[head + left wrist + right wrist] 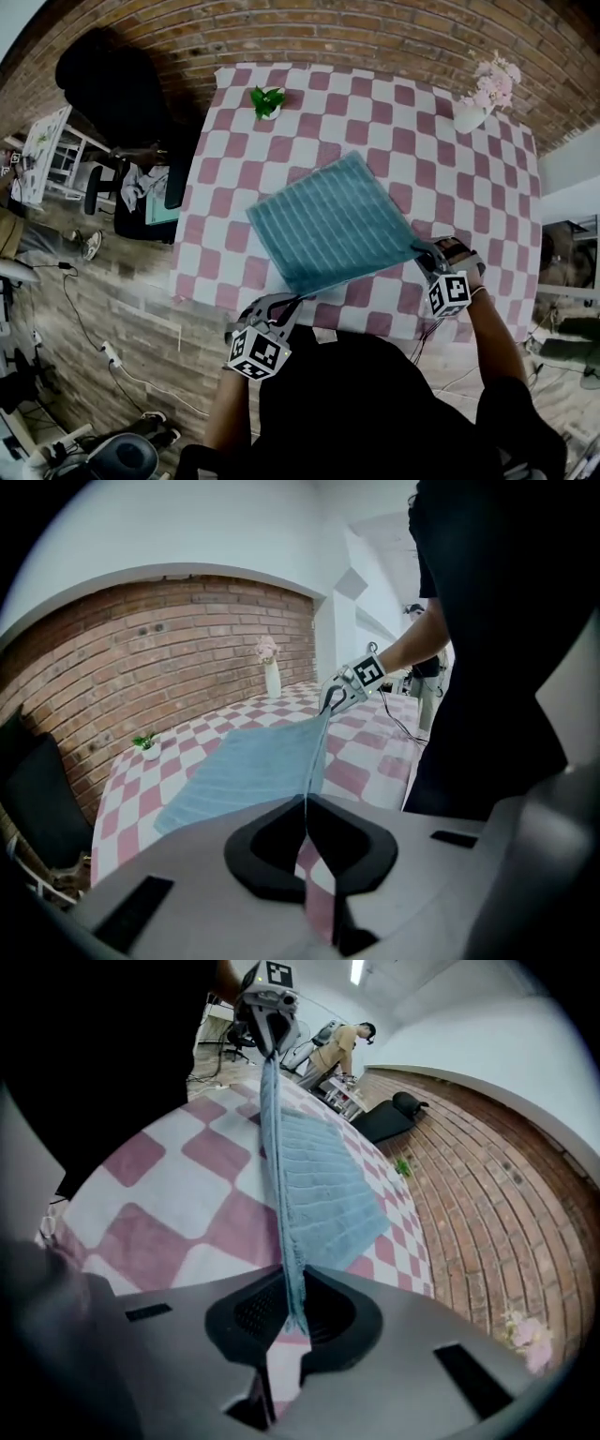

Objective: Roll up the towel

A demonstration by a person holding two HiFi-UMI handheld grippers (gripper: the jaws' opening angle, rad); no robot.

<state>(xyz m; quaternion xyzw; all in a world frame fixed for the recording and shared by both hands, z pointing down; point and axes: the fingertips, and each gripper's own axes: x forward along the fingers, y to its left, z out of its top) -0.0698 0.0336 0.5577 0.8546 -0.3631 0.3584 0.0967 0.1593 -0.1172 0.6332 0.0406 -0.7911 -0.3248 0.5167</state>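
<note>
Both left gripper (298, 300) and right gripper (419, 251) jaws pinch the towel (333, 223), seemingly taut between.

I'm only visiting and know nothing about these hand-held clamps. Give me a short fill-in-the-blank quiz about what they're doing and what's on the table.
The left gripper and the right gripper are each shut on a near corner of the ____ towel.
The vase on the checked tablecloth holds ____ flowers.
The small potted plant has ____ leaves.
The far wall is built of ____.
Missing words: blue; pink; green; brick.
</note>
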